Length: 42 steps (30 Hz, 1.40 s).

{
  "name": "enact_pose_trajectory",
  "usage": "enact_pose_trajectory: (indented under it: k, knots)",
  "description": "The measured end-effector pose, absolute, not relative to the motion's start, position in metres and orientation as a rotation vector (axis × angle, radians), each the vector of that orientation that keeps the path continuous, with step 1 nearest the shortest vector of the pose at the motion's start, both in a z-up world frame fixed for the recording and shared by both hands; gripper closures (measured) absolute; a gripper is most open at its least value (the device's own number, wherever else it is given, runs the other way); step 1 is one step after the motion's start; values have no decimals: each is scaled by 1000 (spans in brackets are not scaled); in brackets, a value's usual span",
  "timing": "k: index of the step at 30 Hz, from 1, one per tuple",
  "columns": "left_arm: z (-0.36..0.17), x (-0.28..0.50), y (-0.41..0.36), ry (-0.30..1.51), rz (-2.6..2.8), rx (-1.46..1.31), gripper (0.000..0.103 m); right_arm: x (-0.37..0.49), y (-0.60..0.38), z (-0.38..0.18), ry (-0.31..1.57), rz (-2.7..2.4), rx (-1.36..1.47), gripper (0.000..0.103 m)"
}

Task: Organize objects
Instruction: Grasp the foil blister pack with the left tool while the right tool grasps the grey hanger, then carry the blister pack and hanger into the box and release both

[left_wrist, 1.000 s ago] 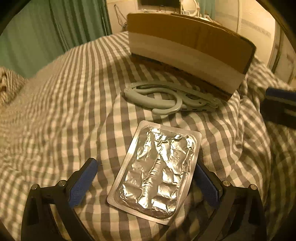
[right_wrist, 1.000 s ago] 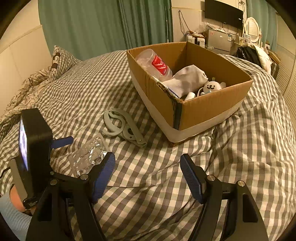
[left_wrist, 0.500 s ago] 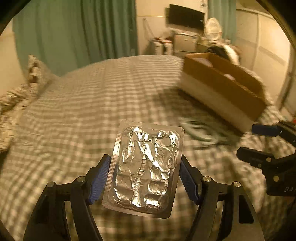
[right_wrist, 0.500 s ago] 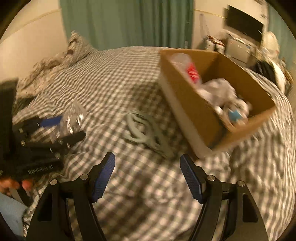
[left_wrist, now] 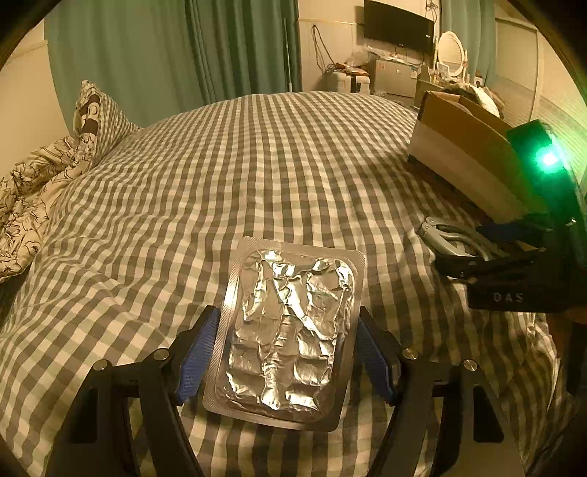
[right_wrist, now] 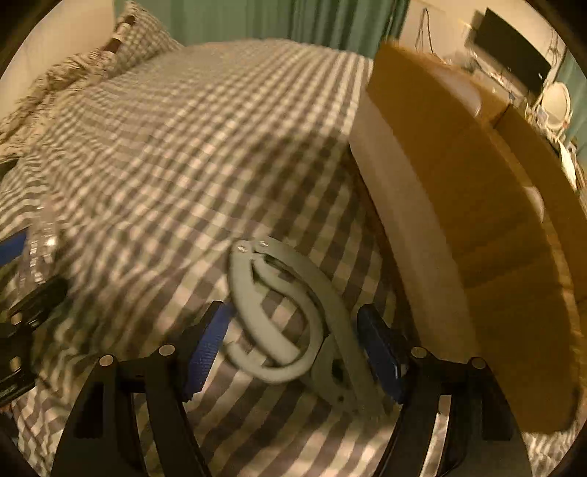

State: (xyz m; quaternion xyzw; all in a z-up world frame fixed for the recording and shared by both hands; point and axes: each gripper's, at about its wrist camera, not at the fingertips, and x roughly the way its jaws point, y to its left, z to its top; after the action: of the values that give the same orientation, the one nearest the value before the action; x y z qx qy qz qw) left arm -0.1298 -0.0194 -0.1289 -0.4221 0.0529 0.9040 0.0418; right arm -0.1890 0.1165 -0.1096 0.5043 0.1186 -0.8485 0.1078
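My left gripper (left_wrist: 286, 352) is shut on a silver foil blister pack (left_wrist: 290, 326) and holds it flat above the checked bed cover. My right gripper (right_wrist: 293, 345) is open, its blue pads on either side of a grey folding hanger (right_wrist: 290, 312) that lies on the bed next to the cardboard box (right_wrist: 473, 227). The pads are not pressing on the hanger. In the left wrist view the hanger (left_wrist: 447, 238) and the box (left_wrist: 466, 154) show at the right, with the right gripper's body over the hanger. The blister pack shows blurred at the left edge of the right wrist view (right_wrist: 40, 235).
The bed is covered by a grey-and-white checked duvet (left_wrist: 220, 183). A checked pillow (left_wrist: 99, 113) and a floral blanket (left_wrist: 29, 183) lie at the far left. Green curtains (left_wrist: 176, 55), a TV (left_wrist: 400, 25) and cluttered furniture stand beyond the bed.
My left gripper closed on the blister pack and lifted it off the bed. My right gripper moved down and forward until its open pads sit around the hanger beside the box.
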Motion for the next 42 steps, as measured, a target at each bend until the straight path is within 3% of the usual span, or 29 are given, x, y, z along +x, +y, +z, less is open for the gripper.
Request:
enact_pose_trajectory:
  k: [6, 15, 22, 23, 24, 35, 42]
  knots:
    - [-129, -133, -24, 158, 2759, -1292, 29, -198, 113, -114, 352, -2510, 1482, 30]
    - [-111, -121, -20, 124, 2769, -1267, 29, -170, 107, -102, 391, -2510, 1419, 42]
    - [-84, -100, -11, 86, 2794, -1225, 29, -127, 110, -63, 371, -2533, 1289, 50]
    - [-79, -98, -9, 83, 2800, -1215, 29, -122, 112, -56, 356, -2537, 1274, 56]
    - [-74, -94, -6, 82, 2804, -1202, 29, -117, 116, -48, 346, -2545, 1257, 90]
    - [-18, -86, 46, 139, 2793, -1051, 29, -72, 152, 7, 238, -2558, 1117, 94]
    - [44, -114, 104, 192, 2757, -857, 29, -72, 196, 74, 200, -2632, 978, 94]
